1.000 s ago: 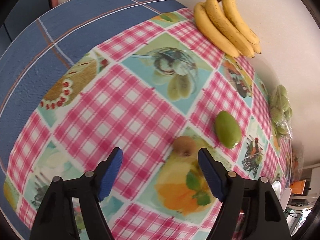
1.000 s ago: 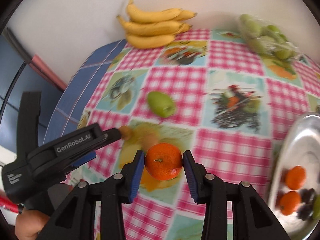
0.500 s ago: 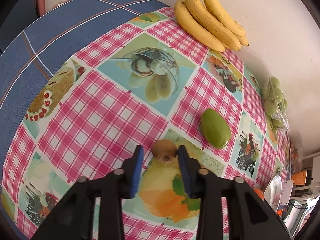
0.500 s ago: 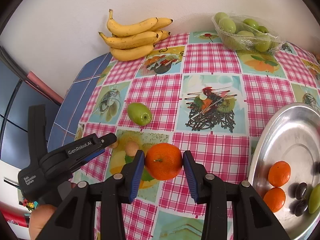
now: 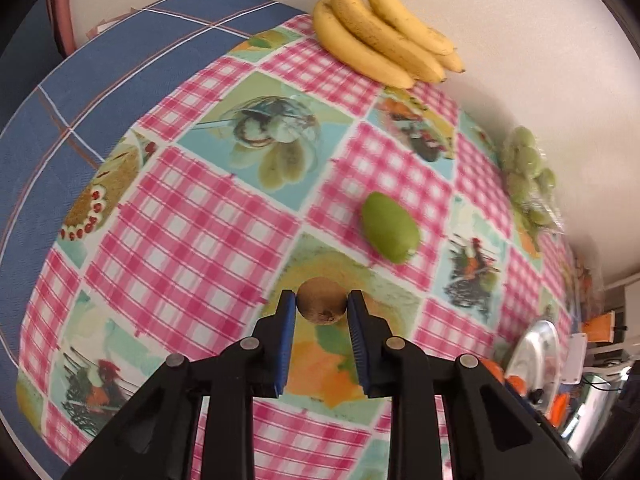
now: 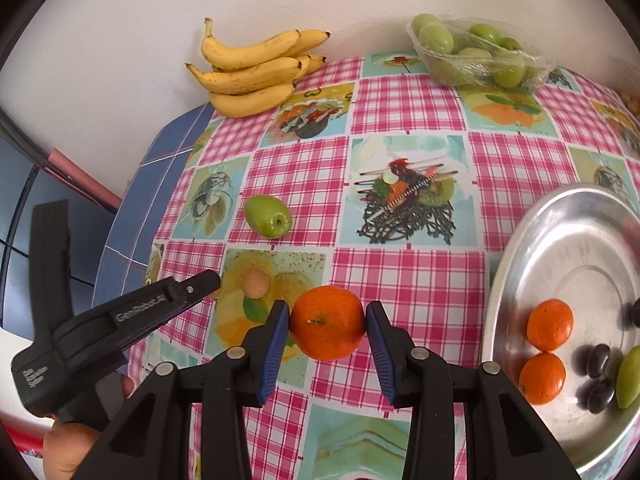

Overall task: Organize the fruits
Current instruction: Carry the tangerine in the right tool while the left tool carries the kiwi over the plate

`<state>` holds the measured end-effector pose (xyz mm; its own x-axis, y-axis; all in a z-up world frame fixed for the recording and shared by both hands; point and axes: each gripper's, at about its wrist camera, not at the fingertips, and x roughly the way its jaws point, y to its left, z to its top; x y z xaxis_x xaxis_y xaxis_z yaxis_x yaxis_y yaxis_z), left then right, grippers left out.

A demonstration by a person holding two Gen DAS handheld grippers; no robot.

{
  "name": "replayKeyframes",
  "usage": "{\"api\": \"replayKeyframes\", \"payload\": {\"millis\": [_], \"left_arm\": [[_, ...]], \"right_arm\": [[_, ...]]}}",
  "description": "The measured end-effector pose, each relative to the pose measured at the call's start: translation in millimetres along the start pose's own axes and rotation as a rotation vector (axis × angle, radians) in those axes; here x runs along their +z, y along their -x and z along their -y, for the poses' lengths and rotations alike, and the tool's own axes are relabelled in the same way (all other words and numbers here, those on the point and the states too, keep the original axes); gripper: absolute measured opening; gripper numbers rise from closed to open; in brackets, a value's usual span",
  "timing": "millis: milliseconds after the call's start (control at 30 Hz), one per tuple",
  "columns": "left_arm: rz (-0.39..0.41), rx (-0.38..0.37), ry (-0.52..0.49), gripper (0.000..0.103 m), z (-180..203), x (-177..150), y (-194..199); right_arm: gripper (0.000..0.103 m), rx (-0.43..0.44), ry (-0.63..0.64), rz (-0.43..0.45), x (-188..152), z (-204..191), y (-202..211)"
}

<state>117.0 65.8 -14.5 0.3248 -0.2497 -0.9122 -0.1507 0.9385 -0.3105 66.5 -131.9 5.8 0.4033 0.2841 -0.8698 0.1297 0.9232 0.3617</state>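
Left gripper [image 5: 322,307]: blue pads pressed on a small brown kiwi [image 5: 321,301], one pad on each flank, fruit out at the fingertips. Whether the kiwi has cleared the checked tablecloth [image 5: 192,240] cannot be told from this view.

Right gripper [image 6: 327,323]: clamped on an orange tangerine [image 6: 327,323] across its widest part, stem end facing the camera, fruit apparently lifted above the cloth.

Metal tray [image 6: 560,240] sits at the right, already holding two tangerines, dark fruits and a green one. A loose green fruit [image 6: 268,216] lies mid-table; bananas [image 6: 256,72] and a wrapped punnet of green fruit [image 6: 480,56] sit by the wall.

Handling, judged: both fruits light, round, soft-skinned. Kiwi likely bruises under hard squeeze and could roll out of a tip grip; hold across the middle, gently. Tangerine peel gives a little, grips well.
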Motion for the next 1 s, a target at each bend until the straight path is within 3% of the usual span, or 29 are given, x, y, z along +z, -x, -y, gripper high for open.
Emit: {"api": "replayKeyframes", "payload": {"millis": [533,767,1000], "left_arm": [[-0.042,-0.044,-0.154,0.027,51.5,-23.4,8.8],[-0.043,-0.061,-0.239,0.027,87.9,-40.2,12.8],[-0.08,-0.125,-0.331,0.027,135.2,-59.7,14.8]], "right_arm": [[0.042,-0.039,-0.087,0.041,-3.4,31.9,38.9],[0.042,-0.107,-0.146,0.077,3.5,64.0,61.1],[0.042,-0.221,-0.234,0.095,7.3,116.6,83.1]]}}
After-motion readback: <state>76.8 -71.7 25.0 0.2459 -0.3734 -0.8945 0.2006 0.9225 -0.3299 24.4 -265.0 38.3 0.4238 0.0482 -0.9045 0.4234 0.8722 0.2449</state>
